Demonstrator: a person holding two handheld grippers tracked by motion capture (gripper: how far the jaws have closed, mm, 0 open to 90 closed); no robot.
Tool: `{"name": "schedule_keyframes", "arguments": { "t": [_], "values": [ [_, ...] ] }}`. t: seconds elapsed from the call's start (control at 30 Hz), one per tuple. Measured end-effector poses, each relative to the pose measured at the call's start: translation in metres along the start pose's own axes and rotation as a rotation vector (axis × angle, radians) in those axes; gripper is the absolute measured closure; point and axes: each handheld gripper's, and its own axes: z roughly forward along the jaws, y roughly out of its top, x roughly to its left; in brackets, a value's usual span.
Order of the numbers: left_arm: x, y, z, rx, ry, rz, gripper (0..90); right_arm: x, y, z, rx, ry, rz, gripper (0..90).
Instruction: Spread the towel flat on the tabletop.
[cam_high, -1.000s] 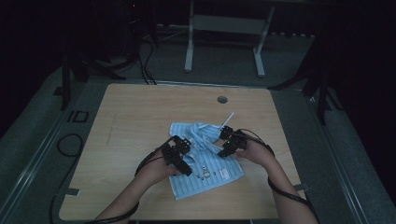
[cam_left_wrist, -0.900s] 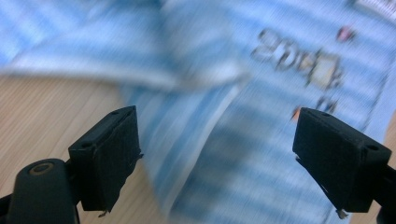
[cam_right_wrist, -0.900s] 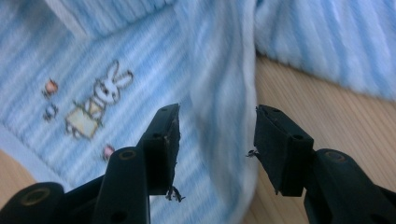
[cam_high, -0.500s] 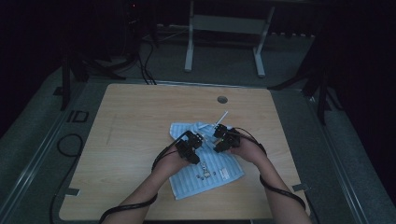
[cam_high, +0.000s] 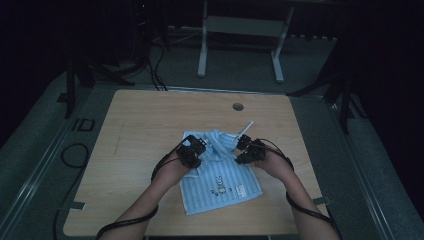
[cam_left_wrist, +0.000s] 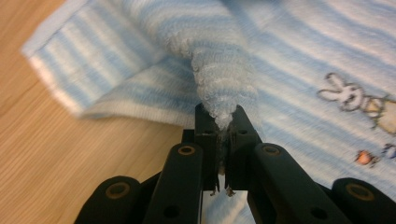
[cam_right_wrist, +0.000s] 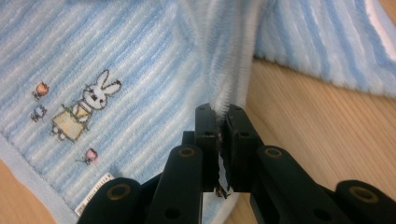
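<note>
A light blue striped towel (cam_high: 220, 185) with a small bunny print lies on the wooden table (cam_high: 150, 125). My left gripper (cam_high: 192, 150) sits at its far left part and my right gripper (cam_high: 248, 149) at its far right part. In the left gripper view the jaws of the left gripper (cam_left_wrist: 220, 112) pinch a raised ridge of the towel (cam_left_wrist: 299, 60). The right gripper (cam_right_wrist: 220, 114) pinches a fold at the edge of the towel (cam_right_wrist: 116, 51). Both pairs of jaws have just been closing with cloth between them.
A thin white stick (cam_high: 246, 127) lies on the table just beyond the right gripper. A round cable hole (cam_high: 238, 106) sits near the far edge. A metal desk frame (cam_high: 240, 25) stands behind the table, and cables lie on the floor (cam_high: 70, 155) at the left.
Both grippers went from open to shut on the towel. The left hand shifted toward the towel's far edge, and the cloth between the grippers is now bunched up.
</note>
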Motion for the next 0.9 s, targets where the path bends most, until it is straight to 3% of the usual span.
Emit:
{"name": "schedule_keyframes", "arguments": {
  "t": [0.33,0.63,0.73,0.9],
  "values": [
    [0.024,-0.017,-0.009,0.009,0.027,-0.054,85.5,0.006,-0.032,-0.019,-0.019,-0.026,0.011,84.7],
    [0.042,-0.024,-0.001,0.044,0.035,-0.080,85.4,0.029,-0.072,-0.042,-0.087,-0.016,0.016,84.2],
    [0.042,-0.024,0.004,0.055,0.012,-0.083,85.4,0.038,-0.087,-0.044,-0.099,0.007,0.016,84.1],
    [0.031,-0.022,0.011,0.061,-0.001,-0.061,85.2,0.058,-0.104,-0.037,-0.079,0.021,-0.001,84.2]
  ]
}}
